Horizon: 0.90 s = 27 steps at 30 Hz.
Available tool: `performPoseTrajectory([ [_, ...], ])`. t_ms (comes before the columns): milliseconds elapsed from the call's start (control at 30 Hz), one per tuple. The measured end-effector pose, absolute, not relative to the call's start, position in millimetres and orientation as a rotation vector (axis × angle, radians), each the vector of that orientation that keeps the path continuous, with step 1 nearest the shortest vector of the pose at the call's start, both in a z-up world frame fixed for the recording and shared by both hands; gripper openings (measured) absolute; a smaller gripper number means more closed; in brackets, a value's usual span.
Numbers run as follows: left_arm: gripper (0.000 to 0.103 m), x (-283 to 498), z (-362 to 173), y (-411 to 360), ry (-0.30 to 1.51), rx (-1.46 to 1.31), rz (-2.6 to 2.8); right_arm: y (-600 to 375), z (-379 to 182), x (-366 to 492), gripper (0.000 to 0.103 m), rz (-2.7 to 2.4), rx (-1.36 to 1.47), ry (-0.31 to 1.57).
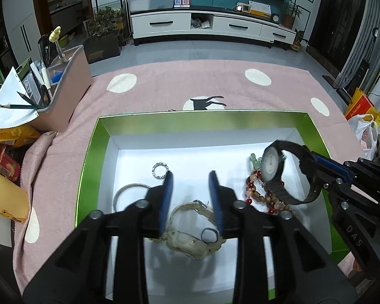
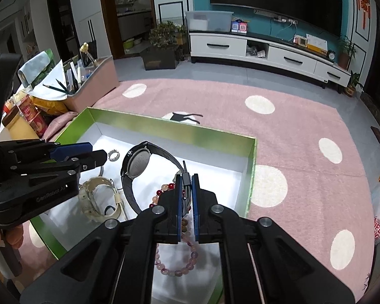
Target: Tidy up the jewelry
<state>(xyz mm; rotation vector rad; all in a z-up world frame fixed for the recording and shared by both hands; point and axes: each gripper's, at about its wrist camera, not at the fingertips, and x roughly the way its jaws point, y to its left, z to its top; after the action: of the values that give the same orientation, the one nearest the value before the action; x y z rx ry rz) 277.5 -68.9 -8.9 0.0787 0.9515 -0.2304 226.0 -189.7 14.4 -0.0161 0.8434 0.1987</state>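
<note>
A green box with a white floor holds jewelry. My right gripper is shut on the strap of a black watch and holds it above the box; the watch also shows in the left wrist view. My left gripper is open and empty above a beige watch. A small ring, a silver bangle and beaded bracelets lie on the box floor. A pink bead bracelet lies under my right gripper.
The box sits on a pink cloth with white dots. A pink organizer with pencils and snack packets stand to the left. A plastic bag lies to the right.
</note>
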Motion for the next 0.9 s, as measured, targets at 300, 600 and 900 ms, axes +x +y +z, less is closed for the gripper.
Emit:
performPoseTrajectory([
  [300,0.044,277,-9,-67,0.953,0.082,-0.227,-191,14,227,0.015,0.196,0.001,0.850],
  [600,0.058,271,-2,-67,0.939,0.093,-0.222,-195,22,221,0.018,0.191,0.001,0.837],
  [900,0.081,262,9,-65,0.938,0.097,-0.210,-198,35,207,0.069,0.159,-0.006,0.827],
])
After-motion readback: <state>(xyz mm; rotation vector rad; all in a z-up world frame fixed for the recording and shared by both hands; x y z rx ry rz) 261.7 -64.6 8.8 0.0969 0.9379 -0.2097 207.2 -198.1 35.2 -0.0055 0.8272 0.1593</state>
